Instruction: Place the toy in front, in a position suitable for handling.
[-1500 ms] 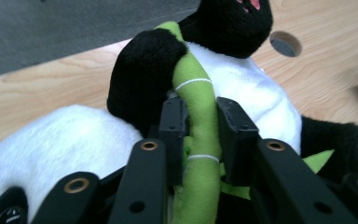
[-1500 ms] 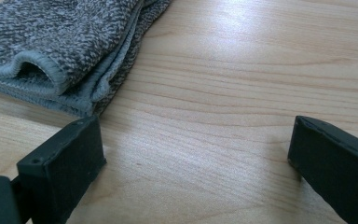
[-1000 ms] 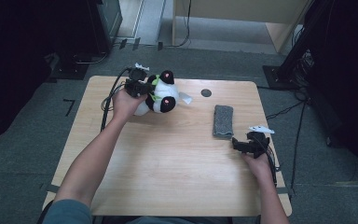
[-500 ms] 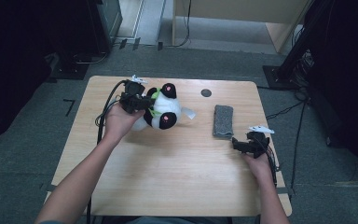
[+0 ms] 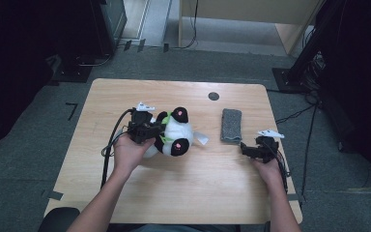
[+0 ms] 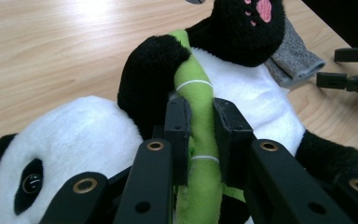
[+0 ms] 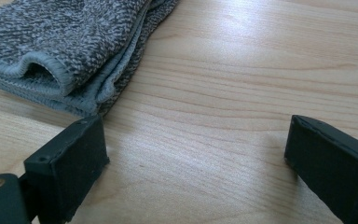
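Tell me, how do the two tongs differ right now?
The left tongs are shut on the green stalk of the panda toy; the right tongs stand wide open, holding nothing. The left ones sit over the toy, while the right ones rest low by the folded grey cloth. Both are black and hand-held.

No word, brand, number or sign could be read anywhere in these pictures; the panda toy [image 6: 242,88] bore only pink paw-pad marks on its black foot and thin white rings on its green stalk, none of them lettering; the grey folded cloth [image 7: 70,42] and the wooden table [image 5: 198,193] carried no print.
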Action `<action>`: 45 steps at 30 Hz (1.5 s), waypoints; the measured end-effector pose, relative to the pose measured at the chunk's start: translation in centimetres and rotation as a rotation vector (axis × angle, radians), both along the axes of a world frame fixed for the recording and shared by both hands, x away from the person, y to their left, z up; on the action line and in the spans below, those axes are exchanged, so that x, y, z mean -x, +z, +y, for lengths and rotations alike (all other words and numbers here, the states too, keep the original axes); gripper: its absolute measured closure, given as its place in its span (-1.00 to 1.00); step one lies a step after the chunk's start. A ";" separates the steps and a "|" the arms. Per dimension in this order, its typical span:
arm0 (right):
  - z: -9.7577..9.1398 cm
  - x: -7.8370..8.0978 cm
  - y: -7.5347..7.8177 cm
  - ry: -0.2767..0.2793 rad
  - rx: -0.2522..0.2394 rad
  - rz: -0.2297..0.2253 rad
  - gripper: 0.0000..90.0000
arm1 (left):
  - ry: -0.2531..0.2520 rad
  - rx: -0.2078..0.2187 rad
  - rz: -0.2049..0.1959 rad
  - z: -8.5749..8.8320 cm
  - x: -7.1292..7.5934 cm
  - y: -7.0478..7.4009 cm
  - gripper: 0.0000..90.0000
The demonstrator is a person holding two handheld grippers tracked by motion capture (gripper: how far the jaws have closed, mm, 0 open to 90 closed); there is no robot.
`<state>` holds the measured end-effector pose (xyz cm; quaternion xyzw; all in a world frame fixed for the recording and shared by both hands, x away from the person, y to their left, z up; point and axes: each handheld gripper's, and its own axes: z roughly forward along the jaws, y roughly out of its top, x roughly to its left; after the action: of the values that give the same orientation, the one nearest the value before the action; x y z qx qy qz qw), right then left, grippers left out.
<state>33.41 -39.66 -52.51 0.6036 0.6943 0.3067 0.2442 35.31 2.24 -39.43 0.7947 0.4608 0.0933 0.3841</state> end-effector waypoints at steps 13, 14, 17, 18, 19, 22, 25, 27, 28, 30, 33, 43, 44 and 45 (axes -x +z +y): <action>0.0 -0.1 0.4 0.032 0.001 0.010 -0.64 | -0.026 0.040 0.005 -1.9 1.7 -2.4 0.70; 0.0 -0.1 0.4 0.038 0.001 0.010 -0.64 | -0.030 0.041 -0.002 -1.9 1.7 -2.5 0.69; 0.1 -0.3 0.6 0.040 -0.008 0.023 -0.54 | -0.043 0.036 -0.030 -1.9 1.8 -2.7 0.63; 0.1 -0.5 0.8 0.038 -0.019 0.036 -0.52 | -0.043 0.036 -0.030 -1.9 1.8 -2.7 0.60; 0.0 -0.6 1.0 0.031 -0.033 0.045 -0.52 | -0.058 0.041 -0.030 -1.8 1.7 -2.7 0.52; 0.0 -0.9 1.4 0.023 -0.066 0.046 -0.52 | -0.071 0.044 -0.029 -1.7 1.7 -2.7 0.33; 0.3 -1.1 2.3 0.020 -0.070 0.013 -0.50 | -0.086 0.047 -0.047 -1.4 1.9 -2.3 0.13; 0.5 -1.1 2.7 0.022 -0.073 -0.002 -0.51 | -0.091 0.048 -0.053 -1.3 2.0 -2.1 0.09; 0.6 -1.2 2.9 0.023 -0.080 -0.012 -0.49 | -0.104 0.052 -0.058 -1.1 2.1 -1.7 0.05; 0.9 -1.4 3.2 0.020 -0.099 -0.028 -0.47 | -0.111 0.071 -0.065 -0.8 2.1 -1.3 0.01; 1.3 -2.0 3.4 0.016 -0.123 -0.043 -0.44 | -0.113 0.064 -0.107 -0.1 2.1 -0.7 -0.03; 2.3 -4.7 3.6 0.016 -0.159 -0.051 -0.42 | -0.112 0.047 -0.155 3.0 1.4 -0.2 -0.16; 2.3 -4.7 3.6 0.016 -0.159 -0.051 -0.42 | -0.113 0.040 -0.157 3.4 1.2 -0.2 -0.16; 2.3 -5.0 3.8 0.014 -0.165 -0.056 -0.42 | -0.111 0.038 -0.156 3.8 1.1 -0.2 -0.17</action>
<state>38.45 -37.39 -48.67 0.6079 0.6637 0.3815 0.2107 34.22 6.02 -39.67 0.8019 0.3864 0.1247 0.4384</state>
